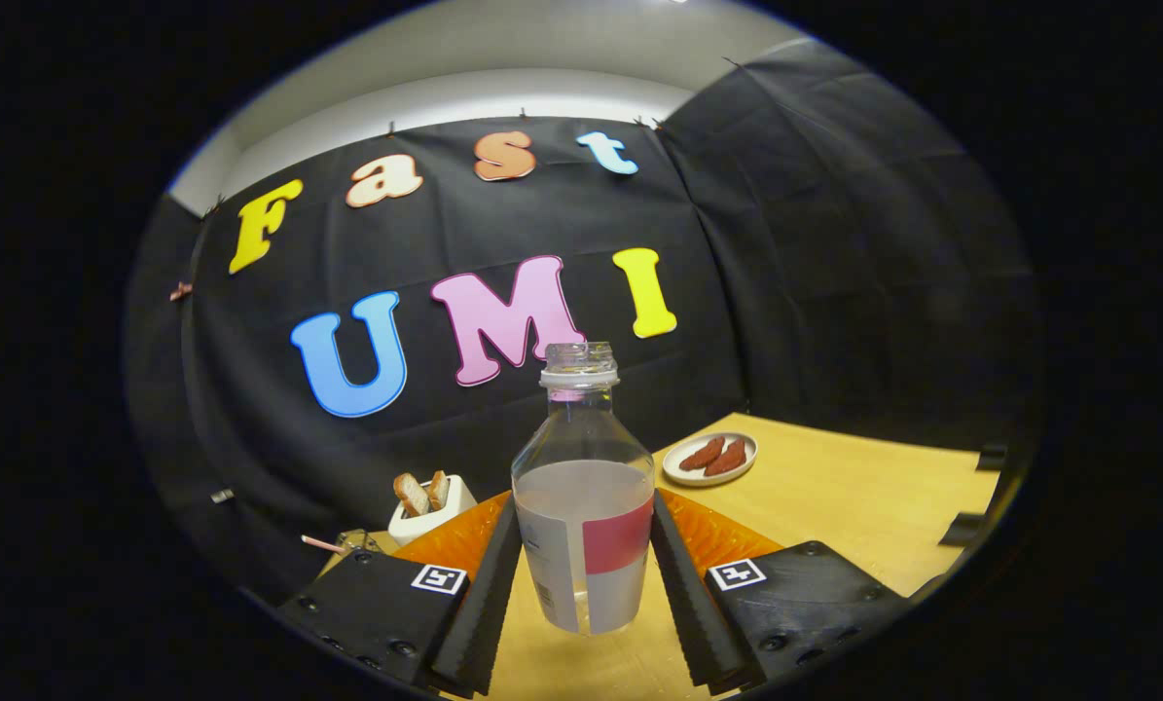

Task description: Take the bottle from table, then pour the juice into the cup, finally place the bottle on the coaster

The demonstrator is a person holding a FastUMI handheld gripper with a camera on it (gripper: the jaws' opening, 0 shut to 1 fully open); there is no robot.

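Hand-held gripper: both ribbed fingers press the sides of the open plastic bottle, clamped. Bottle upright, juice about half full, base seemingly just above the desk. Judgement: grasp done; pouring and coaster placement remain. Beyond: plate of sausages, toast holder.

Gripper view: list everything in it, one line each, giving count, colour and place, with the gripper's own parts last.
clear plastic bottle: one, uncapped, pale cloudy juice inside, white and red label; upright between the fingers.
round white plate: one, white, holding two reddish-brown pieces of food; on the table beyond the right finger.
white toaster: one, white, two browned bread slices sticking out of it; beyond the left finger, near the table's edge.
wooden table: one, light yellow-brown; under everything.
black gripper fingers: two, black ribbed pads on orange mounts; one on each side of the bottle, close against it, contact not certain.
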